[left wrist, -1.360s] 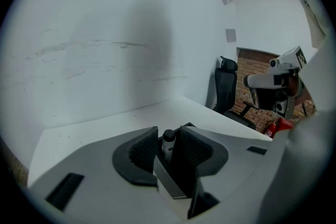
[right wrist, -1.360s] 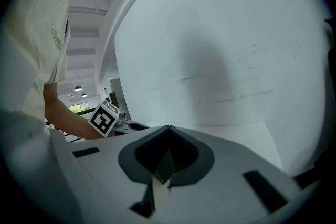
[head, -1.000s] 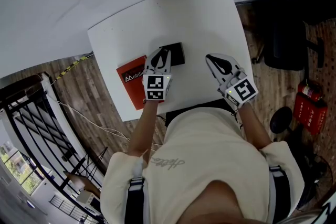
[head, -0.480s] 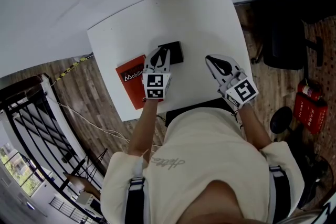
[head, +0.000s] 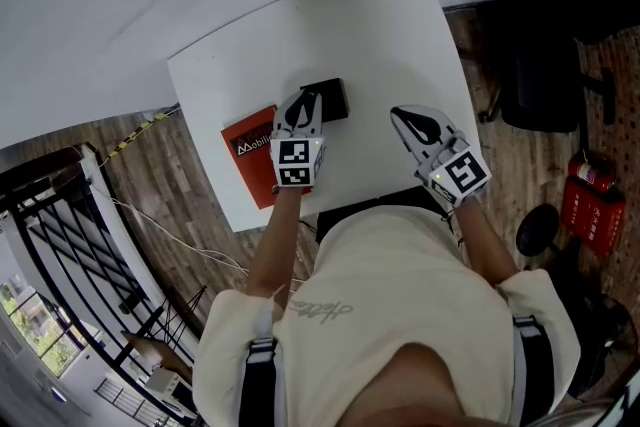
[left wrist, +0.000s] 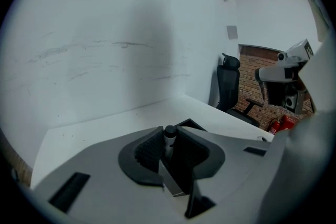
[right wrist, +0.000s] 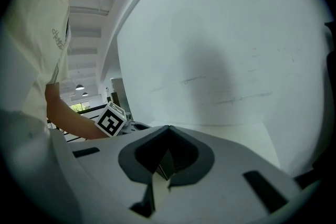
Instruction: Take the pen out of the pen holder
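**Head view.** The white surface point(head: 380, 25) is carrying a black pen holder point(head: 336, 99) near its middle. A red booklet point(head: 248, 153) is lying just to the left of the holder. The left gripper point(head: 308, 99) is reaching in from the near side, with its jaws sitting at the holder's near left edge. The right gripper point(head: 402, 113) is hovering well apart to the right, over bare surface. The pen is not resolving from this height.

**Left gripper view.** The jaws are clamping on the pen point(left wrist: 169, 132), with the ribbed pads pressing both sides of the pale barrel just under the black cap. The pen is standing upright with its long axis vertical and its cap pointing up. Its lower end is running down out of sight between the jaws. The holder's black rim point(left wrist: 190, 123) is showing just beyond the jaws and slightly to the right. Whether the pen's tip is sitting inside the holder cannot be told.

**Right gripper view.** The jaws are closed tip to tip with nothing between them. The left gripper's marker cube is showing at the left.

**Assessment.** The left hand is the one on the pen. The coming move appears to turn on the vertical axis, so a straight upward draw along the barrel looks appropriate. Any tilt is likely to catch the holder's rim and drag it.
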Motion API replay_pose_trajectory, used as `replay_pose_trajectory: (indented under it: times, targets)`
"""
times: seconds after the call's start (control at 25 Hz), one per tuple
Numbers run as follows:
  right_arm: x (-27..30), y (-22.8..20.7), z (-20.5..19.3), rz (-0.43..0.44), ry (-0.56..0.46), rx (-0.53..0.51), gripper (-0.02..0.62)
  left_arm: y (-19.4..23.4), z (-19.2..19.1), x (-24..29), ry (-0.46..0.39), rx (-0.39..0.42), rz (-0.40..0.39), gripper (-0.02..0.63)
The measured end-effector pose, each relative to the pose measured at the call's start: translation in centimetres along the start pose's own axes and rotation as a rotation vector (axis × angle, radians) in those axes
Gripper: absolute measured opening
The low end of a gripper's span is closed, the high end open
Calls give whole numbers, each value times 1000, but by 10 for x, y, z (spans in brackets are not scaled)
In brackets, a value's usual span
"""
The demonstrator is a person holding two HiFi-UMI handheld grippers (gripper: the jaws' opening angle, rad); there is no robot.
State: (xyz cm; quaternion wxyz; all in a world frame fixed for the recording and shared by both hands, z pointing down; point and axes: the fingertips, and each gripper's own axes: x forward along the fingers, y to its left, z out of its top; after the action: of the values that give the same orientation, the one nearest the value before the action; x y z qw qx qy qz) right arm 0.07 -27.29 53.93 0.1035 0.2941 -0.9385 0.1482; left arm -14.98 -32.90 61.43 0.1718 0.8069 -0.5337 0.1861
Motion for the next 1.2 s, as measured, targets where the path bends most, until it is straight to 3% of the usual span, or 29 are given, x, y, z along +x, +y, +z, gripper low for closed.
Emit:
replay_pose_trajectory:
  times: [1.2]
  targets:
    - [-14, 28, 13, 10, -51, -61, 8, -13, 34, -36, -84, 37, -1, 87]
